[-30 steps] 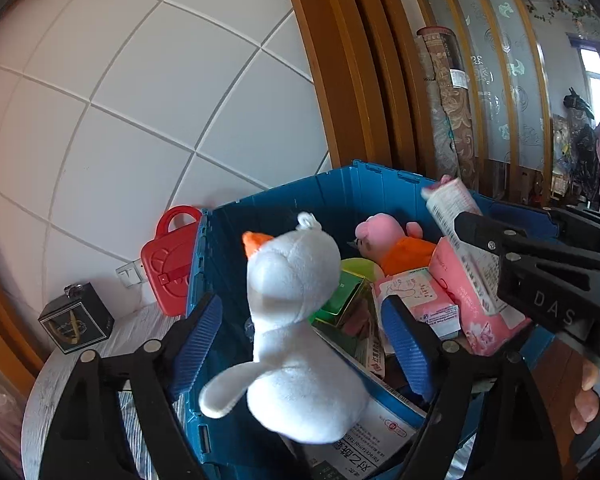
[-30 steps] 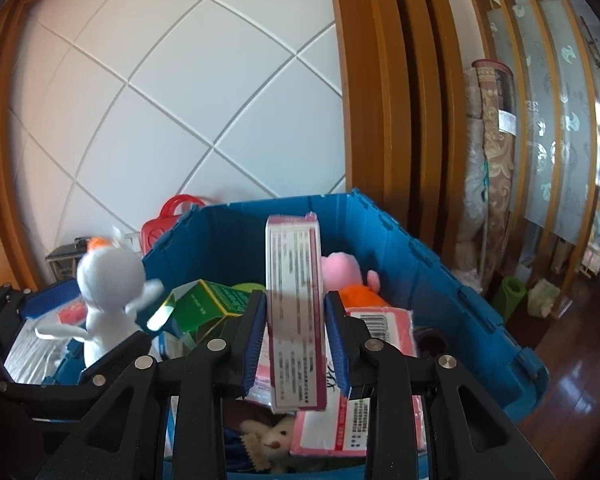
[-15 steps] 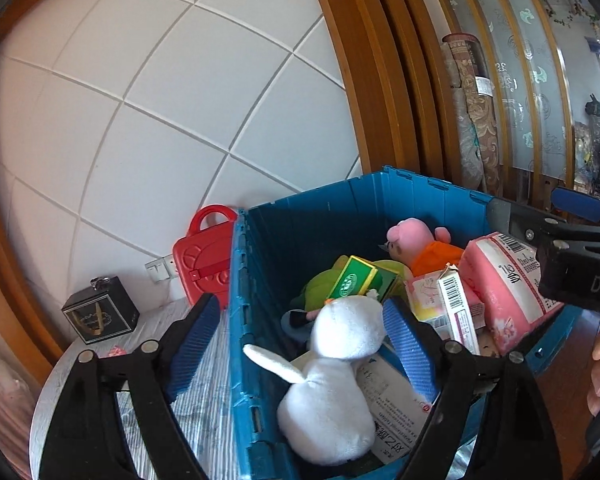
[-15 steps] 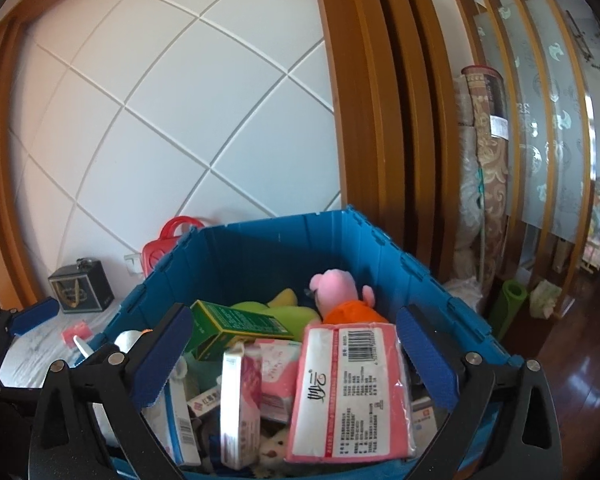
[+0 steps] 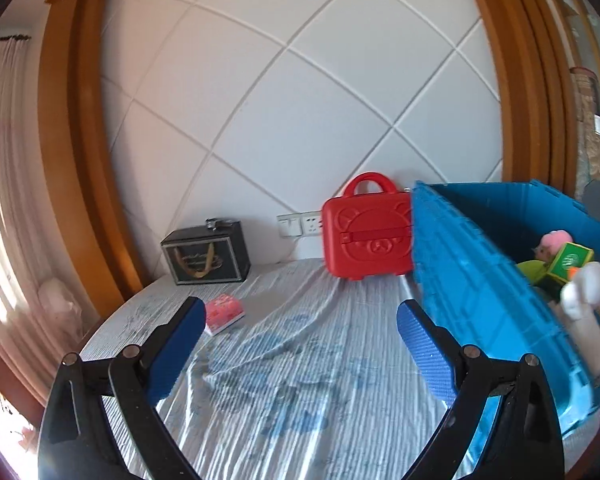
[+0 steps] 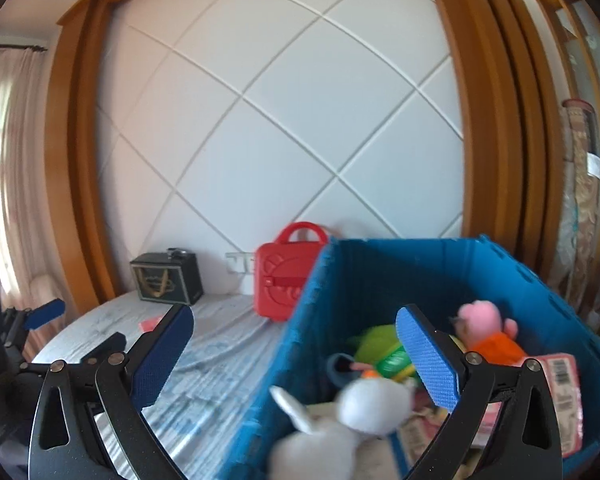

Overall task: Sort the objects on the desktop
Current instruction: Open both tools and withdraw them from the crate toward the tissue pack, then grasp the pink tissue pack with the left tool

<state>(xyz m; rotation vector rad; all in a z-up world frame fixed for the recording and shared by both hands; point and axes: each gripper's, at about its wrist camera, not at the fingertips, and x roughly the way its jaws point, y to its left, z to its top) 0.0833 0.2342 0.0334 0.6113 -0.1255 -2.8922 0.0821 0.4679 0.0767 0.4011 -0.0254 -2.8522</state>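
A blue crate [image 5: 472,276] [image 6: 384,276] stands on the right of the bed. In it lie a white plush duck [image 6: 364,404] [image 5: 584,292], a pink pig plush [image 6: 488,326], a green box [image 5: 570,258] and pink packets [image 6: 560,376]. A small pink packet [image 5: 224,314] lies on the striped sheet. My left gripper [image 5: 298,342] hangs over the sheet, left of the crate, its jaws opening with nothing between them. My right gripper [image 6: 294,350] is open astride the crate's left wall, empty.
A red toy suitcase [image 5: 368,236] [image 6: 286,280] leans on the wall beside the crate. A black gift box [image 5: 206,252] [image 6: 166,278] stands further left. Wall sockets [image 5: 300,224] sit behind. The left gripper's blue pad [image 6: 44,314] shows at the left edge.
Left gripper let the white duck drop into the crate and swung left over the sheet. Right gripper released the tall pink-and-white box into the crate, opened wide and shifted left.
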